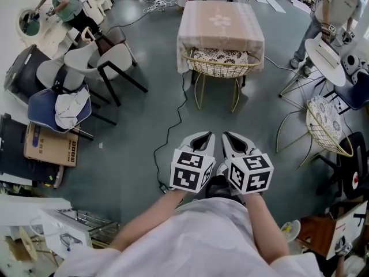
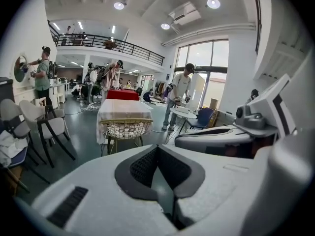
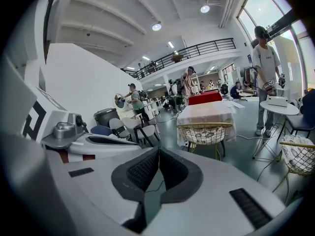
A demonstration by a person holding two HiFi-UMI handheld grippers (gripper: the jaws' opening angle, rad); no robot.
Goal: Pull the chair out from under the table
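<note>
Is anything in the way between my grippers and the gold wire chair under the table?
Nothing stands in between. Only a black cable lies on the floor, running from beside the left gripper toward the chair.

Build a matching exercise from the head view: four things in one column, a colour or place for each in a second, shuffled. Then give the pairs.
Things
1. wire chair
2. table
3. cardboard box
4. blue chair

Colour or place
A. brown, low at the view's left
B. pale pink on top
C. under a crumpled white cloth
D. gold, pushed in at the table's near side

Pairs: 1-D, 2-B, 3-A, 4-C
</note>
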